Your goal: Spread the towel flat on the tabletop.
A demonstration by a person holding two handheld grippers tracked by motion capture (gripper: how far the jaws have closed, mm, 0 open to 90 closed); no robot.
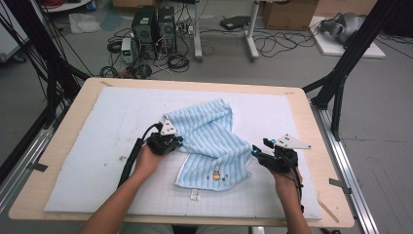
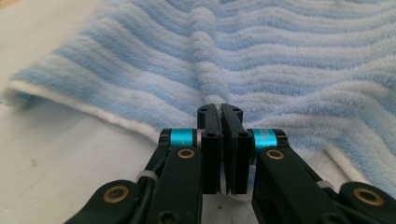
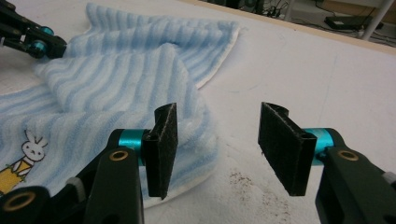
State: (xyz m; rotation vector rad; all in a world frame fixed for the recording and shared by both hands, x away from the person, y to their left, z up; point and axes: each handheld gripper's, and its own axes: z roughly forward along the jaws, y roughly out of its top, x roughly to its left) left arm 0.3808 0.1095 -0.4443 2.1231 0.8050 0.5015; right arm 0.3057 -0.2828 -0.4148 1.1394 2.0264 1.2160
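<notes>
left tongs [image 2: 220,116] pinched shut on the left edge of the striped towel [image 1: 207,141], rumpled mid-worktop [image 1: 63,146]; right tongs [image 3: 217,149] half-wide, empty, beside its right edge. seat that edge deep before closing.

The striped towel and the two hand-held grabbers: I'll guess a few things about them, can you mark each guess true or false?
1. The towel is blue-and-white striped. True.
2. The left gripper has its jaws wide open. False: they are shut, pinching the towel's edge.
3. The right gripper has its jaws open. True: they stand apart over the towel's edge, not pressing it.
4. The towel lies flat and smooth. False: it is rumpled and partly folded.
5. A small cartoon figure is on the towel. True.
</notes>
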